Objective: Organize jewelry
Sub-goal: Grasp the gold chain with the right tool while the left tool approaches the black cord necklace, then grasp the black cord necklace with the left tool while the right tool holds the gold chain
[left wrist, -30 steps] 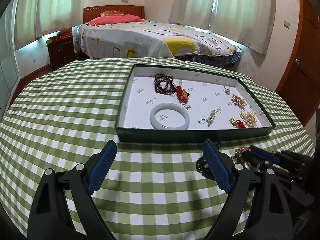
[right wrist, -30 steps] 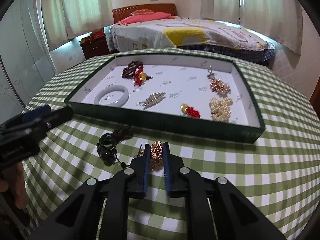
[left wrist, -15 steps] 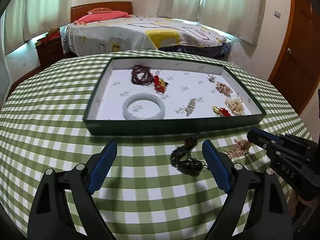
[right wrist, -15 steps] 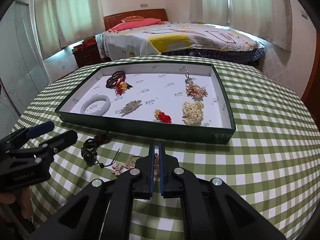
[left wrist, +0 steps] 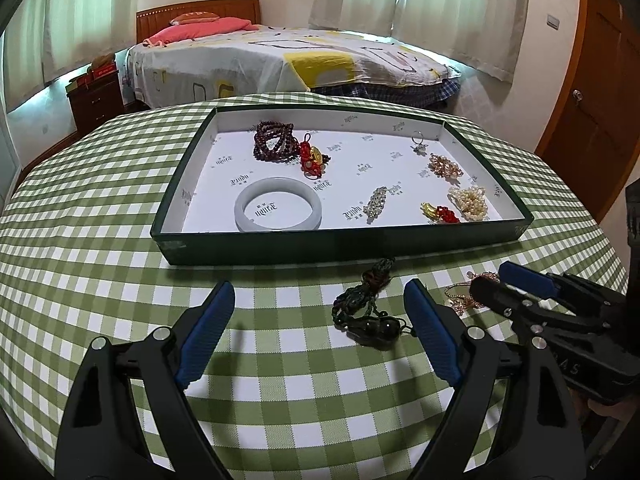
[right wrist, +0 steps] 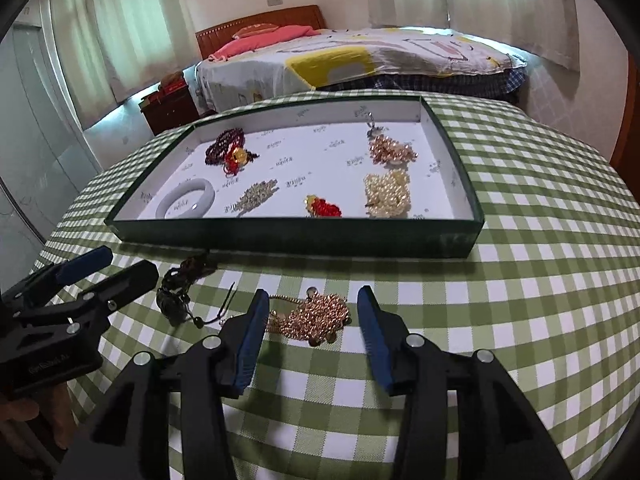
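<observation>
Green tray (left wrist: 336, 246) sits mid-desk (left wrist: 80, 264), checked cloth bare on all sides of it. Two pieces lie loose on the cloth just before the tray's near wall: dark bead string (left wrist: 366, 312) and gold chain cluster (right wrist: 316, 314). Left tool (left wrist: 320, 334) spread wide, holding nothing, the bead string between its tips. Right tool (right wrist: 310, 322) opening, chain cluster between the pads, not pressed. The two tools are near each other.

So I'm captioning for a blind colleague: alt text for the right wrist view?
The right hand-held gripper, jaws opening, frames a rose-gold beaded chain on a green checked tablecloth, untouched. Beyond lies a green tray of jewelry.
</observation>
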`<state>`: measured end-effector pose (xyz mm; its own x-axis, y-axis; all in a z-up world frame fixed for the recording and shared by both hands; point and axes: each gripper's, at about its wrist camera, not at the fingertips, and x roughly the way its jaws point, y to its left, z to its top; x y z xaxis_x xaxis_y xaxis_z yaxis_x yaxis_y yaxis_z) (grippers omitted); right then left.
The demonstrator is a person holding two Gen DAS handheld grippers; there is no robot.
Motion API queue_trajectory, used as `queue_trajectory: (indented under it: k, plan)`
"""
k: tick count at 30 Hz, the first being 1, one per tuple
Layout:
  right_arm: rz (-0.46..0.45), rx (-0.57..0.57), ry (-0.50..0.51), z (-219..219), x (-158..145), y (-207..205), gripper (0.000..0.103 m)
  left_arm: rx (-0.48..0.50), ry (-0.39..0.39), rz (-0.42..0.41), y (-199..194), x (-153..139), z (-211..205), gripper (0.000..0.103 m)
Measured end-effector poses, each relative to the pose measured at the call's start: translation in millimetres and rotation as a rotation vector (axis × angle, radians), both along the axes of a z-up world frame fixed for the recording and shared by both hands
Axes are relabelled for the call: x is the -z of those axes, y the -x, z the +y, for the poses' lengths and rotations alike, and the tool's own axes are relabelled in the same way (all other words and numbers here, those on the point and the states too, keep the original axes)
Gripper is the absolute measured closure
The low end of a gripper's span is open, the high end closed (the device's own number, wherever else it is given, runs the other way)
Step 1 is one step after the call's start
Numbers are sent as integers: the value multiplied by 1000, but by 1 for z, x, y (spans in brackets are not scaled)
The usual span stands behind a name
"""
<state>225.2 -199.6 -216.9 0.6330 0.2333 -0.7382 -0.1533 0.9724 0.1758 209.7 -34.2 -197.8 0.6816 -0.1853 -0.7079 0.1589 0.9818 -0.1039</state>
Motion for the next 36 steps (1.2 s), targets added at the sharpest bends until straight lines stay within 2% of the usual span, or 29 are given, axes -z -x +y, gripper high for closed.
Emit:
queue_trajectory:
  k: [1,4,5,10,20,21,22,25,33,36]
  plan:
    - [6,-5,9,2,2,0,60,1,-1,1,0,0,0,19]
    - [-7,-14,42,5,3,1,80,3,1,5,0,1,0,19]
    - [-3,-31,22,5,4,1,86,4,2,7,-1,2,0,19]
    - [-18,-38,47,9,2,3,89,13,2,11,0,4,-3,19]
    - [-22,-9,47,-5,2,1,90,27,5,34,-2,10,-12,19]
    - [-21,-11,44,-4,3,1,90,28,3,37,-3,10,-12,21]
    - [-20,-12,43,-4,3,2,90,29,-3,46,-4,11,-13,27]
    - [-17,-11,35,-5,3,2,90,24,-14,79,-7,16,-12,32]
    - [-14,-8,28,-6,3,1,90,5,-5,99,3,19,3,34]
    - [-14,-10,29,-6,3,2,90,10,0,98,2,18,2,38]
